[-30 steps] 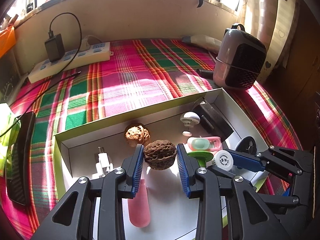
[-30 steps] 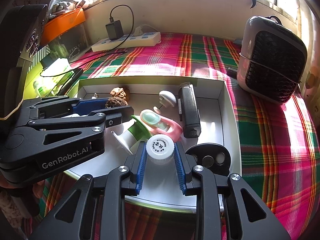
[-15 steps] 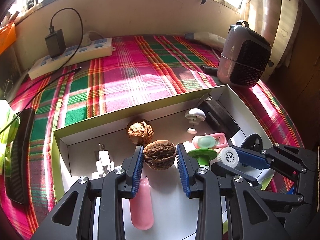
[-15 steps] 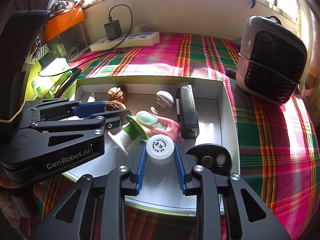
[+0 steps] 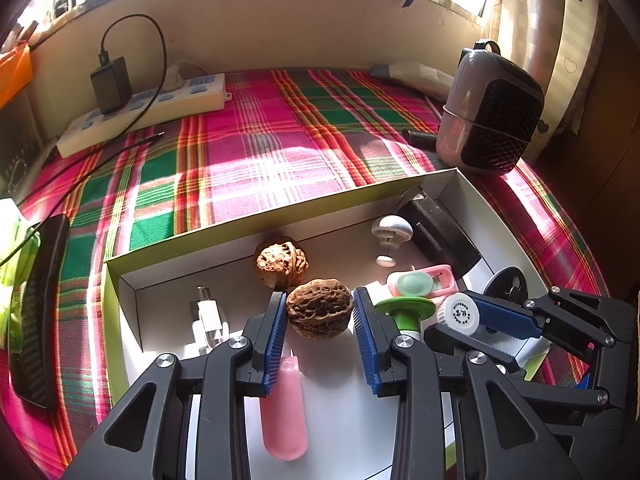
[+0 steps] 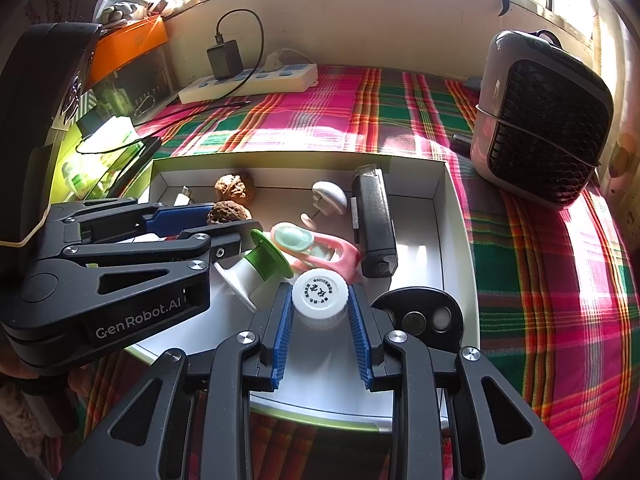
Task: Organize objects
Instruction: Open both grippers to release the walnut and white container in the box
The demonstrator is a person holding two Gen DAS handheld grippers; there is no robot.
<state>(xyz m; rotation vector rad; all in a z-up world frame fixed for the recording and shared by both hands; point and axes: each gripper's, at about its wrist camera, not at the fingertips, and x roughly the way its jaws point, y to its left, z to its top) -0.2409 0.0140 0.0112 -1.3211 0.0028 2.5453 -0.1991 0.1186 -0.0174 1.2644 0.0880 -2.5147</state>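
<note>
- A bright plaid cloth (image 5: 256,152) in pink, green and orange covers the work surface, with strong sunlight falling across it.
- Behind it runs a cream wall (image 5: 280,36) under a row of windows; a curtain (image 5: 560,40) hangs at the right.
- A white power strip (image 5: 144,114) lies near the wall with a black charger (image 5: 111,85) plugged in, its cable looping upward.
- A small grey and black heater (image 6: 544,132) stands on the cloth just beyond the box's far right corner.
- A shallow white box (image 5: 280,216) with a green outer rim sits on the cloth and holds the small items.
- The left gripper (image 5: 320,312) pinches a dark walnut (image 5: 320,307) between its blue pads, over the box's left half; whether the nut touches the floor is hard to judge.
- A lighter second walnut (image 5: 281,265) rests in the box just behind it.
- The right gripper (image 6: 320,312) clamps a white bottle cap (image 6: 320,294) near the box's front edge.
- Also in the box: a pink tube (image 5: 283,408), a white plug (image 5: 208,316), a green and white funnel-shaped piece (image 6: 264,268), a pink clip (image 6: 316,248), a black rectangular device (image 6: 374,224) and a white mushroom-shaped hook (image 6: 329,197).
</note>
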